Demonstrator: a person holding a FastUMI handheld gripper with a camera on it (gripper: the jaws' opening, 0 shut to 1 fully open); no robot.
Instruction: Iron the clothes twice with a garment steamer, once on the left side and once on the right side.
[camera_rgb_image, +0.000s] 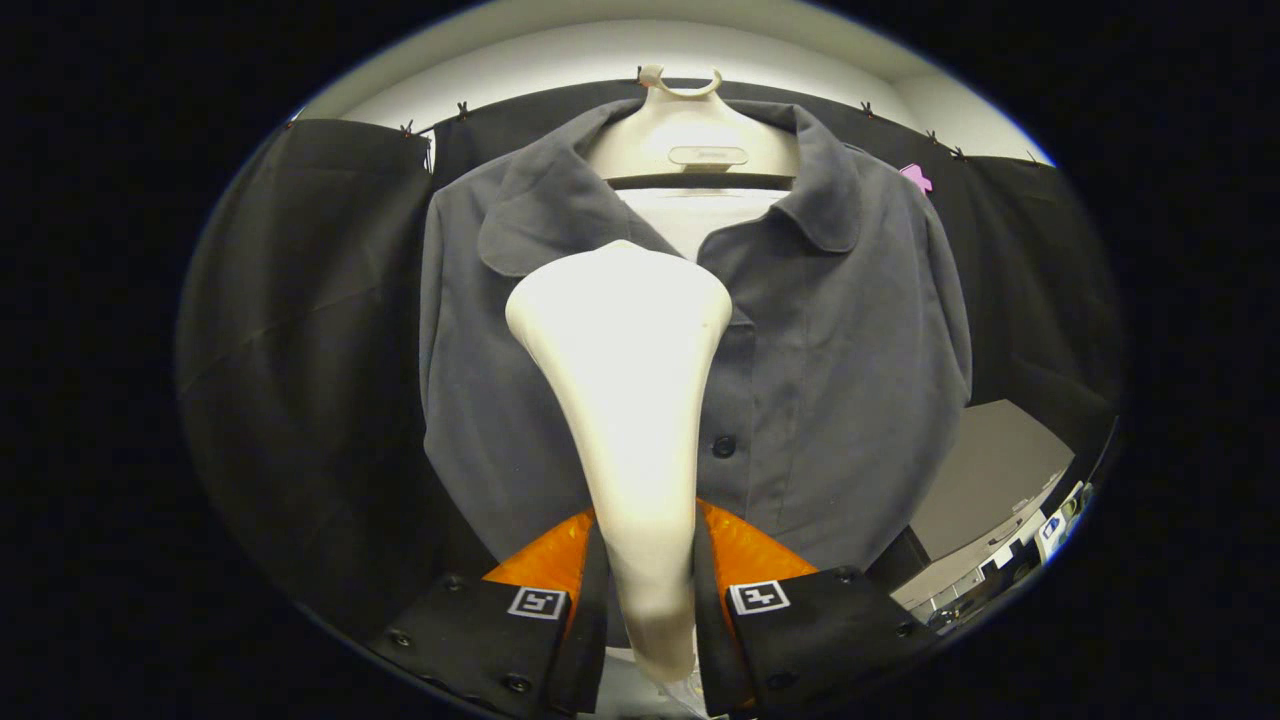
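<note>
A grey collared shirt (830, 370) hangs on a white hanger (690, 140) against the black cloth wall, its front facing me, with a dark button (723, 446) on its placket. A white garment steamer (630, 400) rises between the fingers of my gripper (648, 600), which is shut on its narrow handle. The steamer's wide head (620, 300) sits high against the shirt's chest, just below the collar and a little left of the placket. The head hides part of the shirt's left front.
Black cloth (310, 330) hangs on both sides of the shirt, pinned to a rail with small clips. A grey panel (985, 475) and some clutter (1050, 525) lie beyond the shirt's lower right. A pink tag (916, 178) sits by the right shoulder.
</note>
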